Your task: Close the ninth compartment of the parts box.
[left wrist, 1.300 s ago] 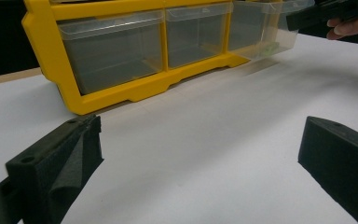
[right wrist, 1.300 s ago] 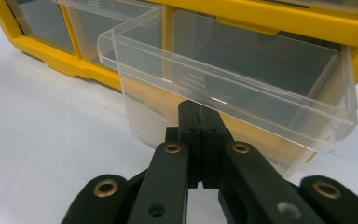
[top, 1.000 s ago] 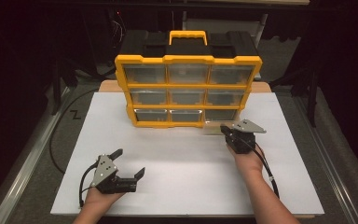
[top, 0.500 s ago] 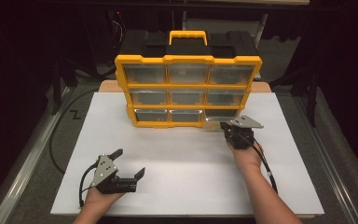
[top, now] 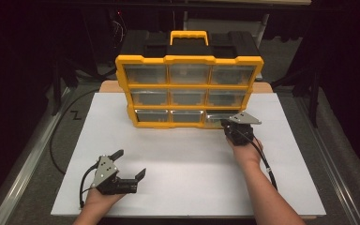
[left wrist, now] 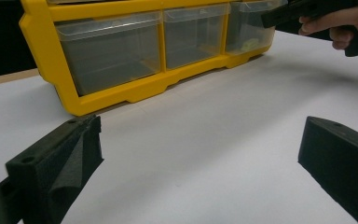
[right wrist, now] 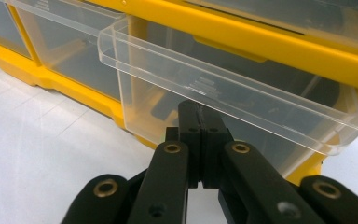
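A yellow organizer (top: 190,85) with clear drawers stands upright at the back of the white board. Its bottom right drawer (right wrist: 223,84) is pulled out a little. My right gripper (right wrist: 200,109) is shut, nothing between its jaws, and its tips sit against the drawer front just under the clear lip. The high view has that gripper (top: 226,123) at the organizer's lower right corner. My left gripper (top: 131,163) rests open near the front left of the board, far from the organizer (left wrist: 121,93). In the left gripper view the jaws stand wide apart over bare board (left wrist: 200,140), and the right gripper (left wrist: 279,14) is at the top right.
The white board (top: 192,164) covers the table between the organizer and the front edge. A black cable (top: 61,136) loops off the left side. Metal rails run along both sides, with dark floor beyond.
My right gripper has edged slightly toward the organizer's bottom right drawer. The left gripper has stayed put.
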Tool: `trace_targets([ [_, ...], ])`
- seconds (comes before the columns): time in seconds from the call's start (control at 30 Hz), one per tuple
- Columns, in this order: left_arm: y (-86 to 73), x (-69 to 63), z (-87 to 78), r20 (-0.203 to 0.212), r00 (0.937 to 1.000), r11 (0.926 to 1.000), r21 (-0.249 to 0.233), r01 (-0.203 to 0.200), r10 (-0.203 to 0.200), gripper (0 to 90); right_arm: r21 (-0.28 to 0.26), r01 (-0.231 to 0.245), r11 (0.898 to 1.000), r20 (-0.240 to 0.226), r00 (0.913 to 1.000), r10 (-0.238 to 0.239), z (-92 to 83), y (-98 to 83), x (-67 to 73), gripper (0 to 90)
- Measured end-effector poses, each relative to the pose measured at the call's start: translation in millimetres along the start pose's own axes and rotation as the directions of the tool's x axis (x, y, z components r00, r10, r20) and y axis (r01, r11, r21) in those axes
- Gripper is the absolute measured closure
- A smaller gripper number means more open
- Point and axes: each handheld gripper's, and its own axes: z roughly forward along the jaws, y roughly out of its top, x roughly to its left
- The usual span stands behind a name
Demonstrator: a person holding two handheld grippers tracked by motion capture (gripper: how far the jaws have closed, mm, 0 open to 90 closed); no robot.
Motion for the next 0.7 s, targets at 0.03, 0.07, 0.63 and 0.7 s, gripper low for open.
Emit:
trace_targets([
  [0.03, 0.0, 0.0, 0.1, 0.0, 1.0, 1.0, 0.0, 0.001, -0.001, 0.3, 0.004, 0.009, 1.0, 0.002, 1.0, -0.009, 0.6, 0.6, -0.3, 90.0],
  [0.07, 0.0, 0.0, 0.1, 0.0, 1.0, 1.0, 0.0, 0.001, -0.001, 0.3, 0.009, 0.02, 1.0, 0.008, 0.9998, -0.02, 1.6, 1.8, -0.7, 90.0],
  [0.63, -0.4, 0.9, 0.0, -0.001, 1.0, 1.0, -0.002, 0.008, -0.008, 0.3, 0.031, 0.012, 0.999, 0.022, 0.9997, -0.013, 14.5, 11.9, -5.2, 90.0],
  [0.7, -0.4, 1.1, 0.0, -0.001, 1.0, 1.0, -0.001, 0.007, -0.007, 0.3, 0.029, 0.009, 1.0, 0.024, 0.9997, -0.01, 16.1, 12.3, -6.5, 90.0],
])
